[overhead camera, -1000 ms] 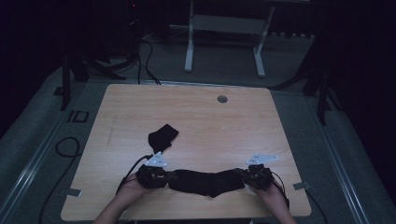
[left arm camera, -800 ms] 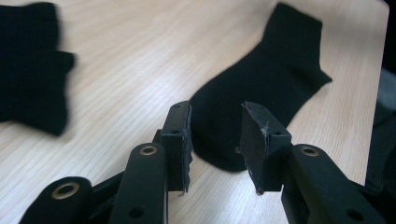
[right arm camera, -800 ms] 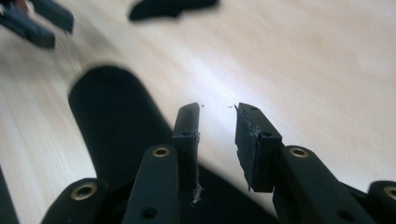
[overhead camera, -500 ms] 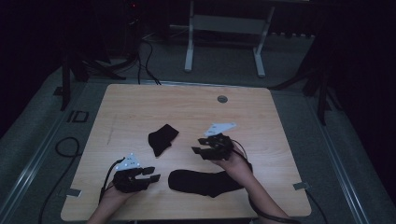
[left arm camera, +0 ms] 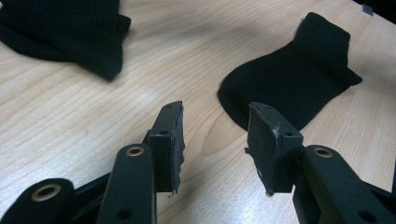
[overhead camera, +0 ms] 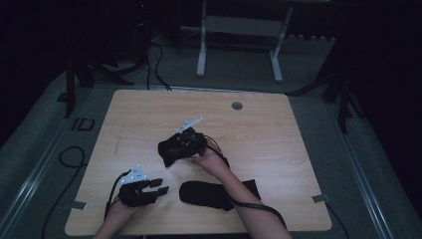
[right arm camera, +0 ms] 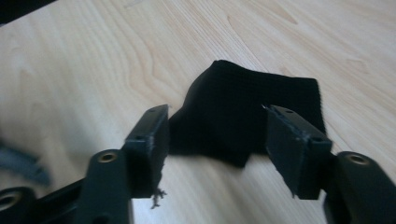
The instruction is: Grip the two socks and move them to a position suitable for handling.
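Small black sock (overhead camera: 166,151) flat near desk (overhead camera: 278,149) centre, right gripper (overhead camera: 175,147) at it, jaws wide apart around sock edge (nothing pinched). Second sock (overhead camera: 209,194) toward near edge. Left gripper (overhead camera: 161,186) by near-left corner, jaws spread, empty.

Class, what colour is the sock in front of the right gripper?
Plain black. The sock shows best in the right gripper view, between the open fingers.
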### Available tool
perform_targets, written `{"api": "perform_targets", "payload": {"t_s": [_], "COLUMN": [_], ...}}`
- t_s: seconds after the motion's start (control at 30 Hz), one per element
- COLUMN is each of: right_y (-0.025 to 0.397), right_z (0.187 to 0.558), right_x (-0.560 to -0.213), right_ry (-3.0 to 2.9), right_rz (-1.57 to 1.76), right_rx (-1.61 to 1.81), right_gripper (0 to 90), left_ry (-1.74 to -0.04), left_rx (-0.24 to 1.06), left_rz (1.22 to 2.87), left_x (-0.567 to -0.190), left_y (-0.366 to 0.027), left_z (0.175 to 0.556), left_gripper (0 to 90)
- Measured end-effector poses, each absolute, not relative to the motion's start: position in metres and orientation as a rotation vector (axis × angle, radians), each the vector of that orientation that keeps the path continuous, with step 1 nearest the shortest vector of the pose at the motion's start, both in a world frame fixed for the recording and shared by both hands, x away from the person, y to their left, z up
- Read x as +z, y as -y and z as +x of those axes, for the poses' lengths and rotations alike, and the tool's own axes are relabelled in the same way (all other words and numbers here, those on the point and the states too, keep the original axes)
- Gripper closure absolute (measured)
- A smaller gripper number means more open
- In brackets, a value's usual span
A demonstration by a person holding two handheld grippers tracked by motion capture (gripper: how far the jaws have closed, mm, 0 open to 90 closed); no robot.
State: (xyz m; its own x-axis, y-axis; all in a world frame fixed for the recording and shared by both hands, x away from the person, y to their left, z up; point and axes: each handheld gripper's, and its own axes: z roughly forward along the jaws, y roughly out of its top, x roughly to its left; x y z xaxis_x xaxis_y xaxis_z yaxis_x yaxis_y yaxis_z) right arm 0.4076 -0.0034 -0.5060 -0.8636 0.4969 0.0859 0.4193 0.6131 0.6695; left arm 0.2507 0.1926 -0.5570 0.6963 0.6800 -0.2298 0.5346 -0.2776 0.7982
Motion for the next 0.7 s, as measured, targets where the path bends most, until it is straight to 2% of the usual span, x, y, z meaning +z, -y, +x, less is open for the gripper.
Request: {"api": "perform_targets", "payload": {"t_s": [0.07,0.17,0.2,0.3,0.5,0.6,0.63,0.67,0.7], "right_y": [-0.01,-0.014,-0.023,-0.03,-0.042,-0.042,-0.042,-0.04,-0.038], "right_z": [0.417,0.42,0.428,0.434,0.434,0.432,0.432,0.432,0.431], "right_x": [-0.517,-0.521,-0.53,-0.538,-0.553,-0.555,-0.555,-0.554,-0.554], "right_ry": [-2.719,-2.71,-2.697,-2.702,-2.711,-2.692,-2.692,-2.697,-2.695], "right_rz": [0.811,0.819,0.847,0.88,0.861,0.83,0.83,0.832,0.839], "right_rx": [1.049,1.029,1.002,0.985,0.887,0.888,0.888,0.895,0.911], "right_gripper": [32.5,31.6,27.1,24.0,23.7,34.1,34.1,40.2,52.2], "left_ry": [-0.933,-0.932,-0.941,-0.949,-0.958,-0.961,-0.963,-0.965,-0.97], "left_rx": [0.191,0.198,0.208,0.205,0.207,0.21,0.206,0.207,0.206], "left_rz": [1.951,1.95,1.944,1.944,1.944,1.942,1.94,1.94,1.94], "left_x": [-0.556,-0.555,-0.555,-0.556,-0.556,-0.556,-0.557,-0.557,-0.557], "left_y": [-0.193,-0.194,-0.196,-0.197,-0.197,-0.197,-0.198,-0.198,-0.197], "left_z": [0.25,0.25,0.249,0.25,0.25,0.25,0.25,0.251,0.251], "left_gripper": [56.2,53.1,53.0,51.0,49.5,49.5,49.5,49.5,49.5]}}
